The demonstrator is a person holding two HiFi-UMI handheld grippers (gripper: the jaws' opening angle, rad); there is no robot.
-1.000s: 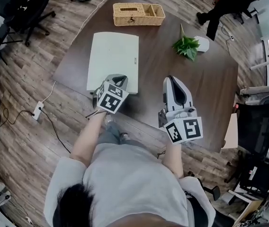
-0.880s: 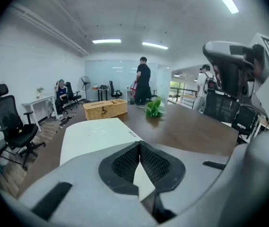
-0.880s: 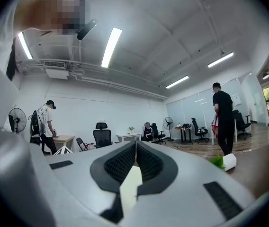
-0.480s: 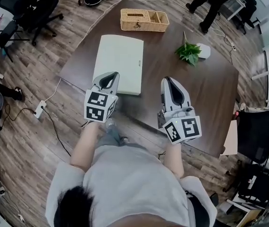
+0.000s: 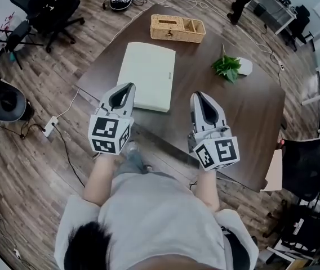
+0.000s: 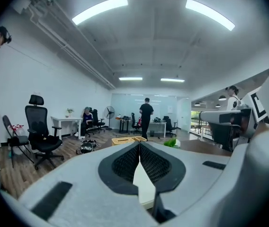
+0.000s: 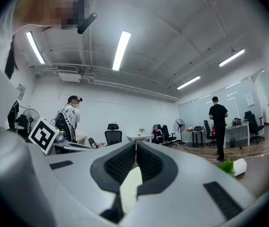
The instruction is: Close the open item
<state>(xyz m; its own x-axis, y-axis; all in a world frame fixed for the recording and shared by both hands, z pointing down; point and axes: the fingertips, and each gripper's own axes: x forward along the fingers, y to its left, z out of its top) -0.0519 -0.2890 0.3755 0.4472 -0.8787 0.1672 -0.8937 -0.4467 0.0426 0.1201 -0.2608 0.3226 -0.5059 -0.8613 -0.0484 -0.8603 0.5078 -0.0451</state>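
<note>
A flat pale-green laptop-like case (image 5: 147,83) lies shut on the dark brown table (image 5: 244,114), left of centre. My left gripper (image 5: 127,86) hovers over its near left corner, jaws shut with nothing between them. My right gripper (image 5: 198,95) is held over bare table to the case's right, jaws also shut and empty. In the left gripper view the pads meet at the tip (image 6: 139,144), and the pale case (image 6: 143,186) shows below them. The right gripper view shows its tips touching (image 7: 135,144) above a pale patch of the case (image 7: 129,189).
A wicker basket (image 5: 178,28) stands at the table's far edge, and a small potted plant (image 5: 228,67) in a white pot sits at the far right. Office chairs (image 5: 50,7) and cables lie on the wood floor to the left. People stand beyond the table.
My left gripper has lifted off the case's near edge and drawn back to the left, toward the person. The right gripper has barely moved.
</note>
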